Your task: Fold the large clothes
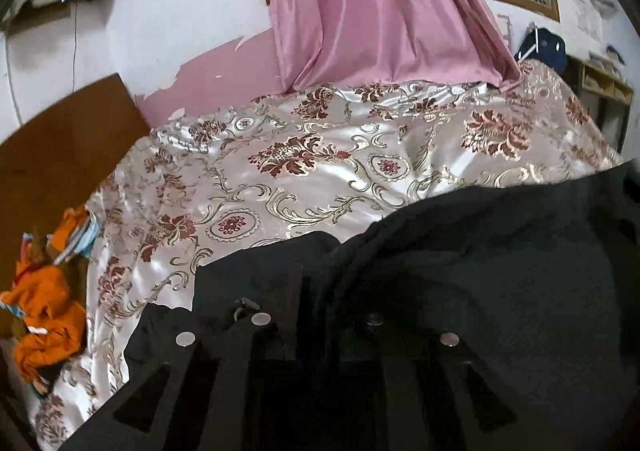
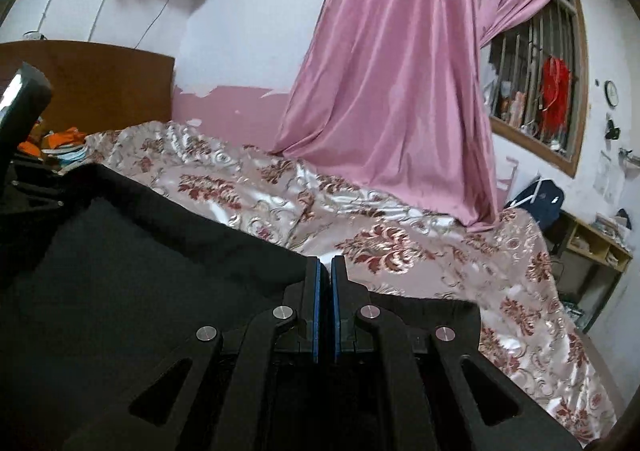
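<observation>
A large black garment (image 1: pixel 500 251) lies on a bed with a shiny floral cover (image 1: pixel 280 179). In the left wrist view the garment is draped over my left gripper (image 1: pixel 316 283), whose fingers are close together with black cloth between and over them. In the right wrist view my right gripper (image 2: pixel 325 271) has its blue pads (image 2: pixel 318 291) pressed together on the garment's edge (image 2: pixel 160 251), which stretches off to the left. The left gripper's body (image 2: pixel 24 107) shows at the far left of that view.
A pink curtain (image 2: pixel 392 91) hangs down onto the far side of the bed. A wooden headboard (image 2: pixel 92 79) stands at the left, with orange clothes (image 1: pixel 44 323) beside it. A barred window (image 2: pixel 536 99) and a shelf unit (image 2: pixel 592 247) are at the right.
</observation>
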